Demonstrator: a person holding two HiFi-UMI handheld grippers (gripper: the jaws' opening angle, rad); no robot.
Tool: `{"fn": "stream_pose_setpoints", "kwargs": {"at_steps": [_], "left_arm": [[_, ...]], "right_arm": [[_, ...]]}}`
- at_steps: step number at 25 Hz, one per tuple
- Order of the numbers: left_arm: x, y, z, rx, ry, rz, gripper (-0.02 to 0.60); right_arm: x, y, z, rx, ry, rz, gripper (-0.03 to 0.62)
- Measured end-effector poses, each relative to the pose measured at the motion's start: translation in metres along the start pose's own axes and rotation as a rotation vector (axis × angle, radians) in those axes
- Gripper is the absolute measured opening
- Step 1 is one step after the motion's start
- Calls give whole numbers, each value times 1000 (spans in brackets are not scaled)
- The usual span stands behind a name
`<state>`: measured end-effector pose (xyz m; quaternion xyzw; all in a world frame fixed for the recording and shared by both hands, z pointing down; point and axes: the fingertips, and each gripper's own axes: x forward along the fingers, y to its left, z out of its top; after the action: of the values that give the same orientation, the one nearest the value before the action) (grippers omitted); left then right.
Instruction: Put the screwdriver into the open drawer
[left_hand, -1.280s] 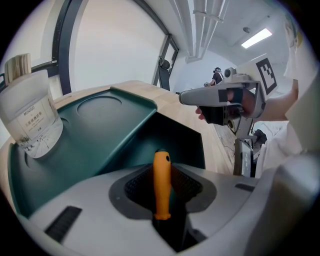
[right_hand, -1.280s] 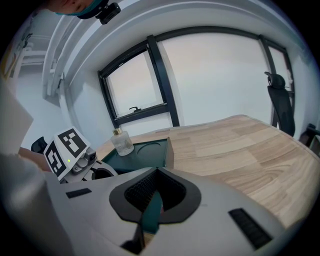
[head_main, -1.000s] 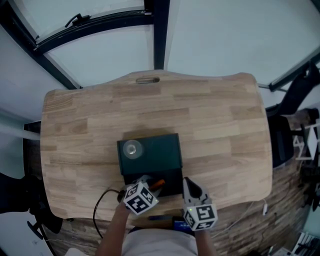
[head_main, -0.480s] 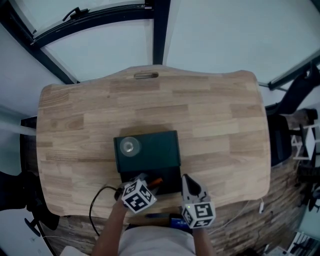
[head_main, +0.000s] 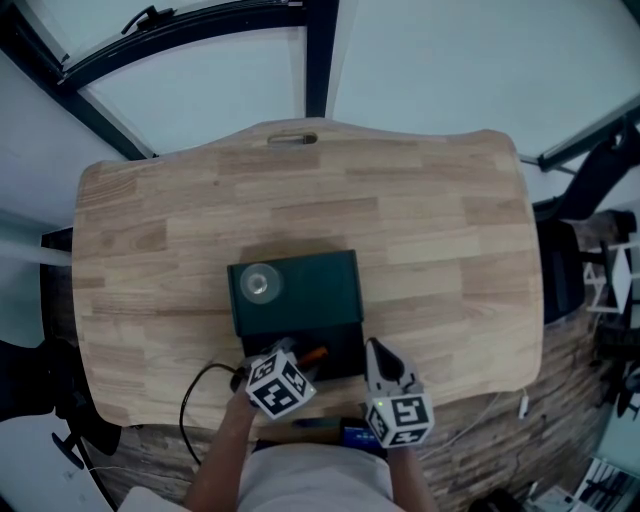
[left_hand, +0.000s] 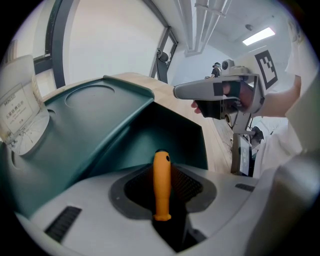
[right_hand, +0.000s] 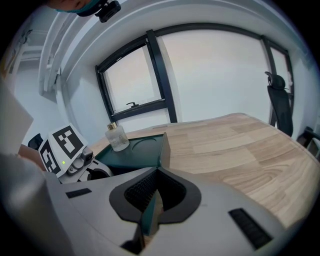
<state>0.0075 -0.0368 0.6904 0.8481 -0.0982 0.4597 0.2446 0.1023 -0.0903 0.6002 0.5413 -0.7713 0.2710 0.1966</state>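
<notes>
Orange screwdriver (left_hand: 161, 182): handle clamped between the pads of the left gripper (head_main: 292, 358) and held over the open drawer (head_main: 338, 362), not yet let go. Second tool, the right gripper (right_hand: 152, 200): jaws pinched on the drawer's thin green edge, apparently steadying it. The drawer stands pulled out of a dark green box (head_main: 300, 300) toward the person. Glass bottle (head_main: 260, 284) on the box top. Wooden table (head_main: 440, 240) beneath. Status, judged: pick-up and carry done; lowering and release outstanding.
</notes>
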Motion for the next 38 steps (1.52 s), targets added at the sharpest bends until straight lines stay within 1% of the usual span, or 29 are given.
{"fn": "stream_pose_setpoints", "kwargs": {"at_steps": [10,15,20,22,27,32,34,35,36,37,38], "left_arm": [[2,-4,-2,17,13,-12,112],[3,-4,-2,20,1,0,130],[1,-3,0,19,1,-13,158],[-2,-3,3,14,-17,-13,158],[-13,2,14,-11,-80,15,158],[-25,4,20,-36,-120,2,158],[-30,7,23,-49,-143,20,156],[-32,10,25,-56,-160,42,156],[-36,14,27,-63,-182,71,127],[-39,18,28,-69,-203,96,24],[-42,20,30,-75,-215,110,-2]], "right_arm": [[1,-1,0,3,1,9,-3],[-1,-2,-2,4,-2,5,-3],[-3,-2,-1,5,-5,1,-3],[-5,-3,-1,6,-9,1,-3],[-5,-3,3,1,-18,4,-3],[-7,-1,7,-7,-27,11,-3],[-9,0,7,-8,-30,11,-3],[-10,1,8,-9,-33,11,-3],[-11,2,8,-9,-36,12,-3],[-12,2,8,-10,-39,13,-3],[-12,2,9,-11,-41,13,-3]]}}
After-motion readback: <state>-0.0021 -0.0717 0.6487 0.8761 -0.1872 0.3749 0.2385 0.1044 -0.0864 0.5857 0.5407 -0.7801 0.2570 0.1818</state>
